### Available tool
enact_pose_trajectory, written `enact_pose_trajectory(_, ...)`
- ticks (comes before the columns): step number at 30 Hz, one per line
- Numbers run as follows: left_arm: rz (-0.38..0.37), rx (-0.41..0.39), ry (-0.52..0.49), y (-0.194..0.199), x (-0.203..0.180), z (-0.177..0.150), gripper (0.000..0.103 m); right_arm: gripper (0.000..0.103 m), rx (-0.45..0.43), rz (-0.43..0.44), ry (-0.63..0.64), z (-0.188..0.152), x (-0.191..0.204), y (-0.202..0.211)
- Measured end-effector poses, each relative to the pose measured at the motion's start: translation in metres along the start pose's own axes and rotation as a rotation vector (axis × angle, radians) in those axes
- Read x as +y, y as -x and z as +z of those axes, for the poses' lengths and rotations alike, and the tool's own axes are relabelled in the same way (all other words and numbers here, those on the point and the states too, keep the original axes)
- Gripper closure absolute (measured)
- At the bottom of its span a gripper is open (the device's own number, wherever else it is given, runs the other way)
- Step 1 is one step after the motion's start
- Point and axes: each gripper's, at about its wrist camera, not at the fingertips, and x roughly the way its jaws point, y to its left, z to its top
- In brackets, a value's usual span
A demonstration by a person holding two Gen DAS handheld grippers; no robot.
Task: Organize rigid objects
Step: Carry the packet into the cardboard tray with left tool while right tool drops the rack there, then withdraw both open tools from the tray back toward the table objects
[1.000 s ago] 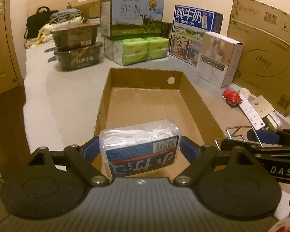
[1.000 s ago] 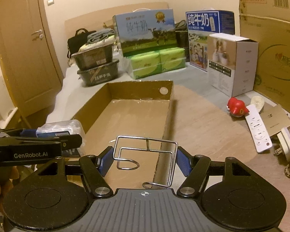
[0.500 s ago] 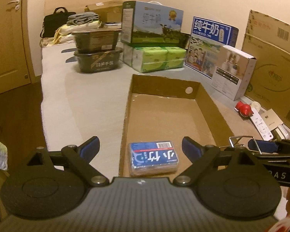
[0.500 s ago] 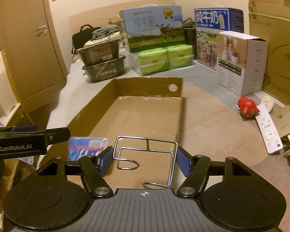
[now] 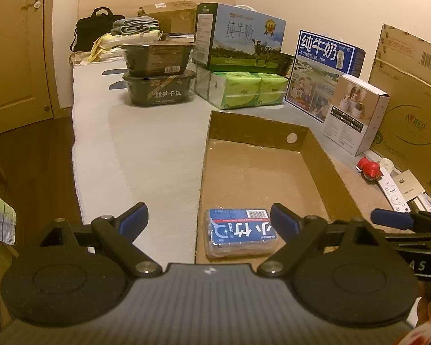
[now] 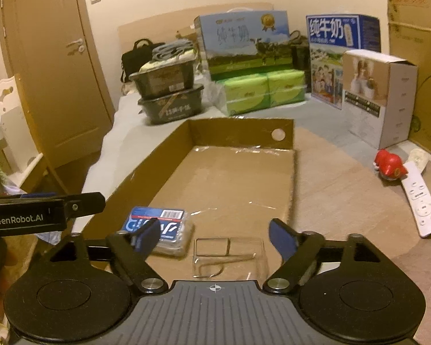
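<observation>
Pale cloth-covered surface (image 5: 146,149), backed by milk cartons and stacked dark food tubs, with shallow open brown cardboard tray (image 6: 244,132) as landmark. Inside tray, near front-left corner: blue-labelled clear plastic box of floss picks (image 5: 240,231), lying flat, label up. Just right of it on tray floor: bent silver wire rack (image 6: 225,254), blurred, apparently dropping or just landed. Outside tray, well to its right: small red toy figure (image 6: 389,166) and white remote control (image 6: 421,202), side by side, both not yet sorted.

Left gripper (image 5: 207,220) spread wide over tray's front-left edge, nothing held; floss box below, pads clear of it. Right gripper (image 6: 215,237) opening above tray's front end, wire rack below and between blue pads (image 6: 278,238) but not pressed by them.

Step in hand, by judgement: release of both items into tray. Next move likely calls for lifting clear, then swinging right gripper out past tray's right wall toward toy or remote, jaws kept wide, approach aligned across remote's narrow width.
</observation>
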Motion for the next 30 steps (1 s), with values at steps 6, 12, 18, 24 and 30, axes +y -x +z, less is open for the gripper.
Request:
enact_pose_trajectory(6, -0.024, -0.013, -0.001, 0.014, -0.010, -0.005, 0.012, 0.019, 0.015, -0.055, -0.003, -0.008, -0.007, 0.016)
enact_pose_trajectory(12, -0.075, -0.022, -0.032, 0.031, -0.037, -0.010, 0.012, 0.019, 0.010, -0.107, -0.019, -0.020, -0.021, 0.047)
enact_pose_trajectory(18, -0.162, -0.018, -0.054, 0.039, -0.074, -0.014, 0.013, 0.019, -0.002, -0.197, -0.068, -0.033, -0.047, 0.085)
enact_pose_trajectory(24, -0.230, -0.011, -0.091, 0.041, -0.119, -0.013, 0.013, 0.019, -0.021, -0.289, -0.114, -0.038, -0.084, 0.122)
enact_pose_trajectory(30, -0.296, -0.003, -0.138, 0.037, -0.169, -0.013, 0.012, 0.019, -0.038, -0.384, -0.172, -0.044, -0.128, 0.155)
